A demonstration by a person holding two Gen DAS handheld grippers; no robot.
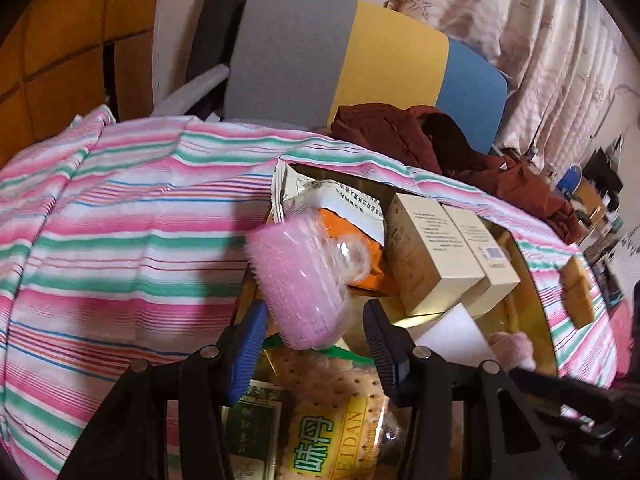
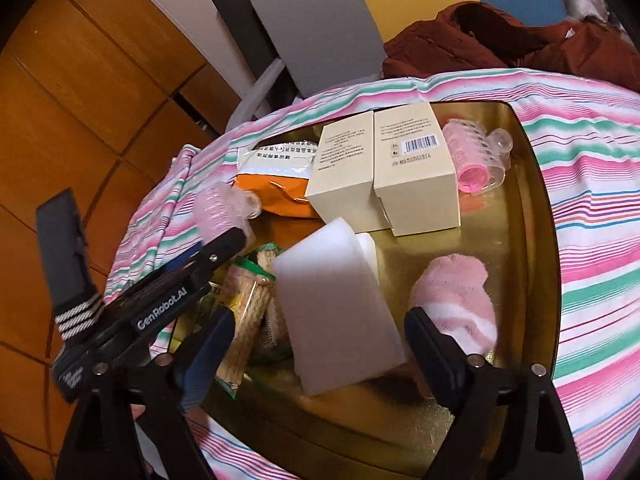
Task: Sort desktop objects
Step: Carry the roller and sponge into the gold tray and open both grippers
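Here, left claw (image 1: pixel 316 340) spread beside a pink hair roller (image 1: pixel 300 280); right claw (image 2: pixel 320 344) wide astride a white sponge block (image 2: pixel 336 304).

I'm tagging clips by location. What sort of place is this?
Probably a home living space: a table under a pink-and-green striped cloth, patterned pale curtains behind, and a dark red jacket lying beside a grey, yellow and blue chair back.

A bristly pink plastic hair roller (image 1: pixel 304 280) in a clear clip hangs over the shallow gold metal tray (image 2: pixel 532 208), seemingly just above its left edge.
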